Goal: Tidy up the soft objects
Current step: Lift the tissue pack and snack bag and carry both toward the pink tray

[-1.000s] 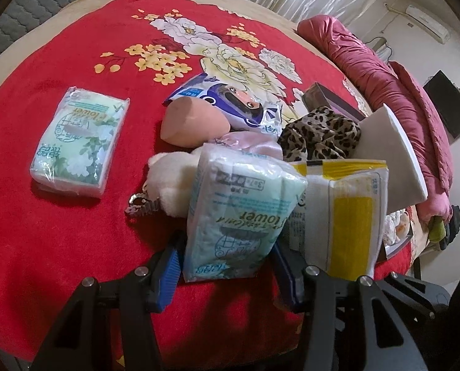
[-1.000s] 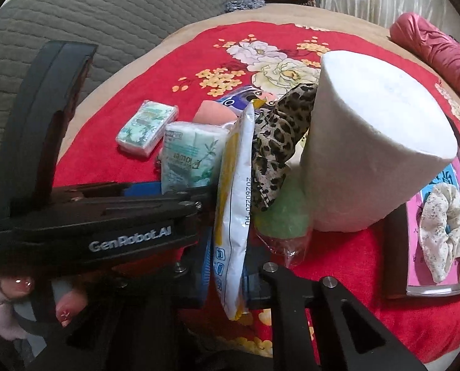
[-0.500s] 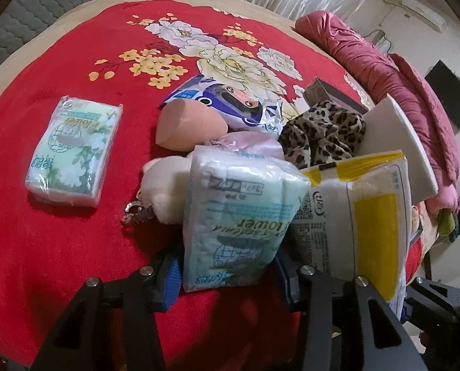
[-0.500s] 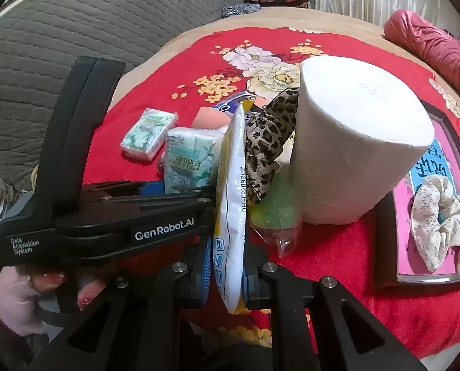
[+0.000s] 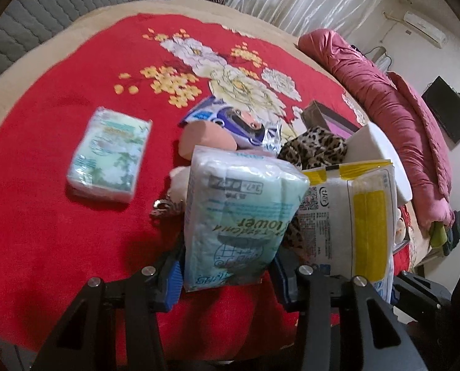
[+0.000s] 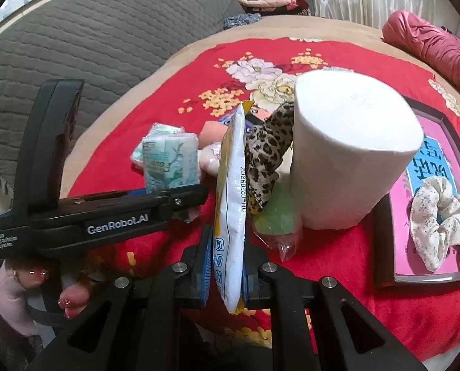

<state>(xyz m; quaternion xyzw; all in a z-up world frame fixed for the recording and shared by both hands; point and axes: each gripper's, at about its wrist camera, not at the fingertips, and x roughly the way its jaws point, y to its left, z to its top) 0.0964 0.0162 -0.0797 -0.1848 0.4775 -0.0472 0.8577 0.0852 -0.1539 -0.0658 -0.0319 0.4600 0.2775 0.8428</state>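
My left gripper is shut on a green-and-white tissue pack, held upright just above the red floral blanket. Close on its right, my right gripper is shut on a thin yellow-and-white packet, edge-on in its own view. A second tissue pack lies flat on the blanket to the left. Behind the held packs sit a pink sponge, a blue-and-white packet, a white plush with a keyring and a leopard scrunchie.
A white paper roll stands right of the packet, with a green item in a clear bag at its foot. A dark-framed pink tray at the right holds a floral scrunchie. A rolled pink quilt borders the far right.
The left gripper has risen with the tissue pack, which now hangs clear of the blanket. The right gripper has drifted a little with the yellow packet still in it.
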